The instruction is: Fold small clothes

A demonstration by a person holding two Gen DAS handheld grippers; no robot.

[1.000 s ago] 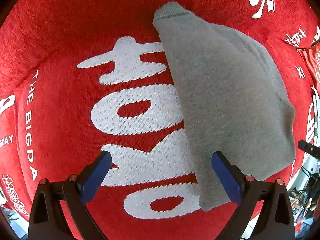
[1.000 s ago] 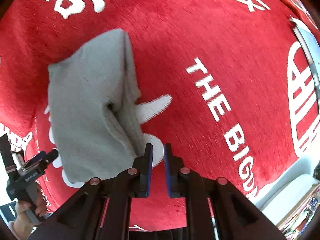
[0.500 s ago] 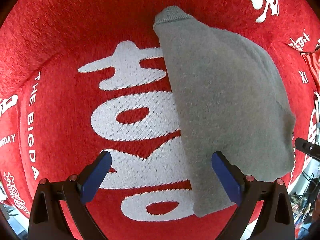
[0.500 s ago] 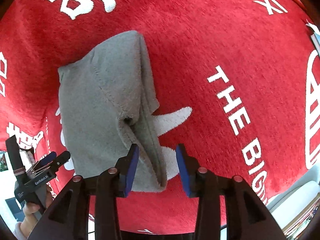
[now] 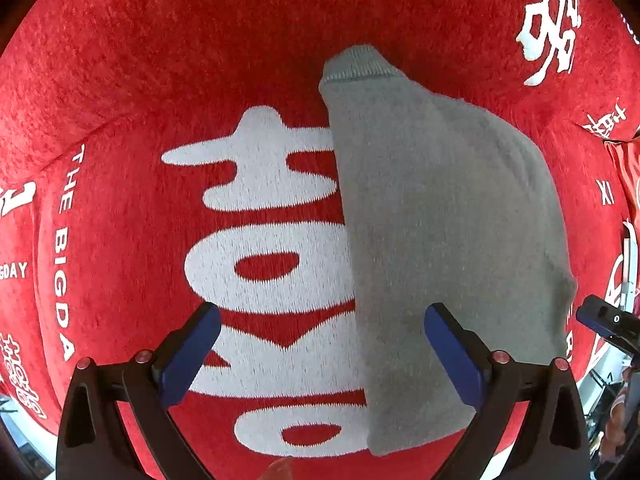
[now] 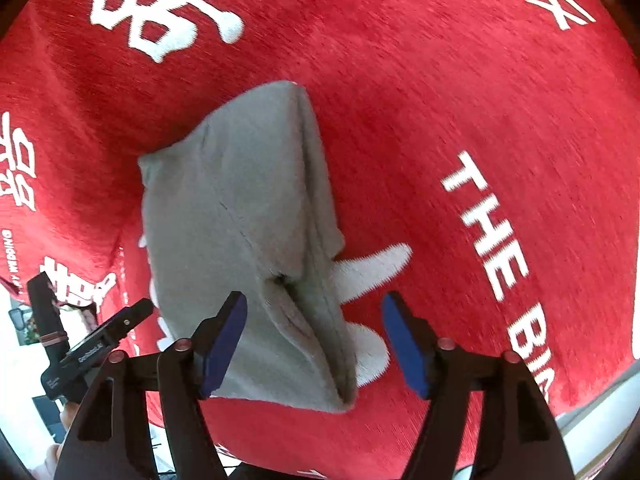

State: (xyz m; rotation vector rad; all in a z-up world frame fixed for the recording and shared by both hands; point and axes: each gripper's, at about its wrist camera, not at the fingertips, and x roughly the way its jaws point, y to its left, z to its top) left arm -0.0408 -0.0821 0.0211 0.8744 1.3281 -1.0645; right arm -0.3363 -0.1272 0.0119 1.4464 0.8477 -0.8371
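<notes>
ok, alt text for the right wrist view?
A folded grey knit garment lies on a red plush cloth with white lettering. The right gripper is open with blue-padded fingers either side of the garment's near edge, holding nothing. The left gripper shows at lower left.

Surface w/ red plush cloth [image 5: 168, 92], big white characters + "THE BIGDAY" text. Folded grey garment [image 5: 440, 240] lies flat on it, ribbed cuff at far end.

Garment [image 5: 432, 240] lies folded on cloth [image 5: 160, 80]; left claw [image 5: 320, 356] and right claw [image 6: 316, 340] straddle opposite edges.
</notes>
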